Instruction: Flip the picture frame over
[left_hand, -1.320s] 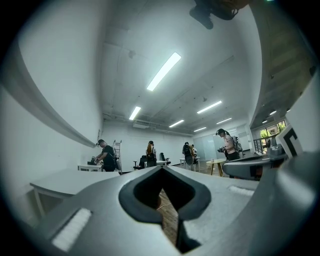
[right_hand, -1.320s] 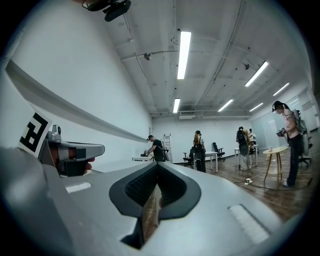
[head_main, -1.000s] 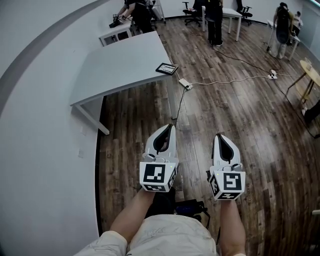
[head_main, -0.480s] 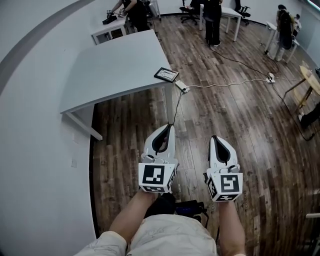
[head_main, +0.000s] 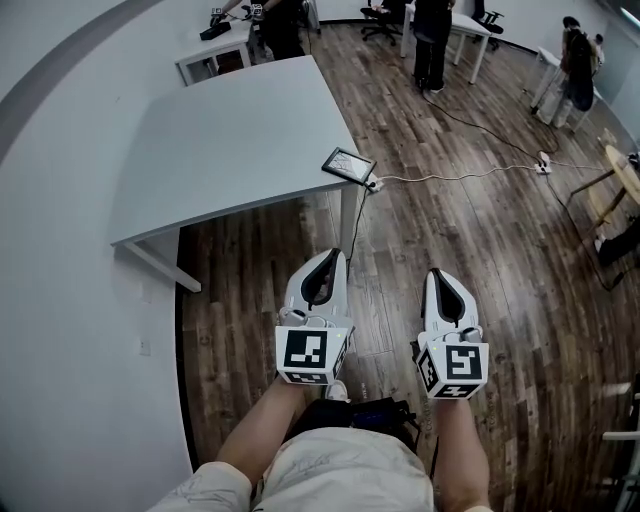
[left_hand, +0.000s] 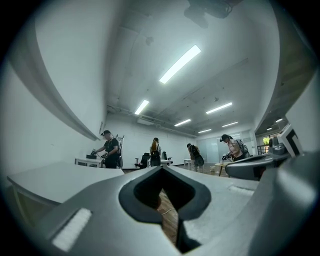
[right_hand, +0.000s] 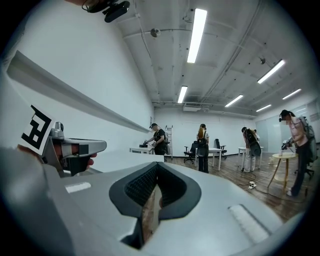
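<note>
The picture frame (head_main: 349, 164), small and dark-edged, lies flat on the near right corner of the grey table (head_main: 230, 140) in the head view. Both grippers are held level over the wooden floor, well short of the table. My left gripper (head_main: 331, 262) is shut with nothing in it, its tips pointing toward the table corner. My right gripper (head_main: 441, 278) is shut and empty too, beside it on the right. In the left gripper view the jaws (left_hand: 167, 220) meet, with the table top (left_hand: 50, 177) at the left. The frame shows in neither gripper view.
A white plug block (head_main: 375, 183) and cable lie on the floor just past the table corner, leading to a power strip (head_main: 545, 165). People stand at desks (head_main: 430, 40) far back. A wall (head_main: 70, 300) runs along the left. A black bag (head_main: 370, 412) sits by the feet.
The table and picture frame have come closer and lower in the head view as the person walks forward. Both grippers keep their place in the view and stay shut.
</note>
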